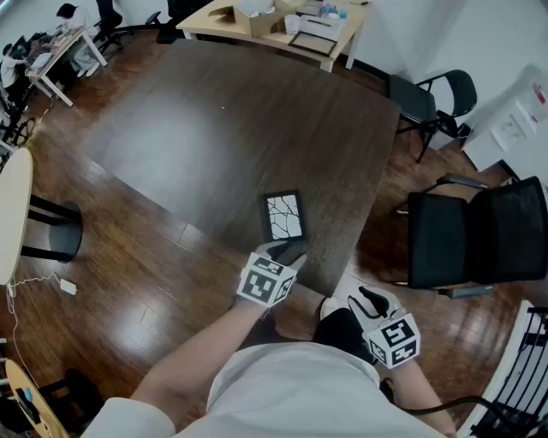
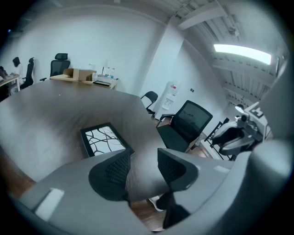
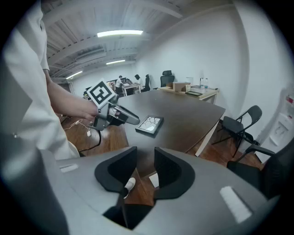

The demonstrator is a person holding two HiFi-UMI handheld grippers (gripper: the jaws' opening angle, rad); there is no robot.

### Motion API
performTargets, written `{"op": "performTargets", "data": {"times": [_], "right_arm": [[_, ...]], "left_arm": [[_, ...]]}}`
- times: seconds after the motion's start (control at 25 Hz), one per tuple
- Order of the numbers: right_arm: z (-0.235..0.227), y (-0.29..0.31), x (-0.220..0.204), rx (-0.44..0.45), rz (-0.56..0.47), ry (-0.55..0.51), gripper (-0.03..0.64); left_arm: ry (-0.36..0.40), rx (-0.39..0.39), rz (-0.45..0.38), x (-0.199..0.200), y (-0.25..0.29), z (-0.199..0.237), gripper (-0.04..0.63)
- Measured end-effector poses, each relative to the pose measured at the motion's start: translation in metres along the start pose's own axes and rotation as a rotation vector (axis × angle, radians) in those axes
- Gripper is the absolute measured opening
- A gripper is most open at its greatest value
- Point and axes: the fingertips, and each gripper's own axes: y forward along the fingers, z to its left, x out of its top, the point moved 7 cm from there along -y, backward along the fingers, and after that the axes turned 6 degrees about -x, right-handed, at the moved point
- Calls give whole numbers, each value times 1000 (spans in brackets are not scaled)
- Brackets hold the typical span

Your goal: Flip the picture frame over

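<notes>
A black picture frame (image 1: 283, 216) with a white branch-pattern picture lies face up near the front corner of the dark table (image 1: 223, 128). My left gripper (image 1: 287, 251) sits just short of the frame's near edge, jaws open and empty. In the left gripper view the frame (image 2: 103, 140) lies ahead and left of the left gripper (image 2: 142, 167). My right gripper (image 1: 377, 299) hangs lower right, off the table over the floor, open and empty. From the right gripper view, the frame (image 3: 149, 124) and the left gripper (image 3: 117, 114) show beyond the right gripper (image 3: 144, 172).
A black mesh office chair (image 1: 475, 235) stands right of the table, and a folding chair (image 1: 428, 103) at its far right corner. A light wooden table (image 1: 274, 21) with boxes stands behind. A round pale table (image 1: 13, 205) is at the left. The floor is wood.
</notes>
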Motion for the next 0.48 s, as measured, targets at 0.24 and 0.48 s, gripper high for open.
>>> {"op": "performTargets", "data": {"times": [0.24, 0.48], "right_arm": [[-45, 17, 22, 52, -16, -69, 121], [-109, 23, 39, 128, -23, -149, 118]], "left_arm": [[-142, 180, 48, 23, 58, 40, 186], [-211, 381, 75, 22, 93, 51, 161]]}}
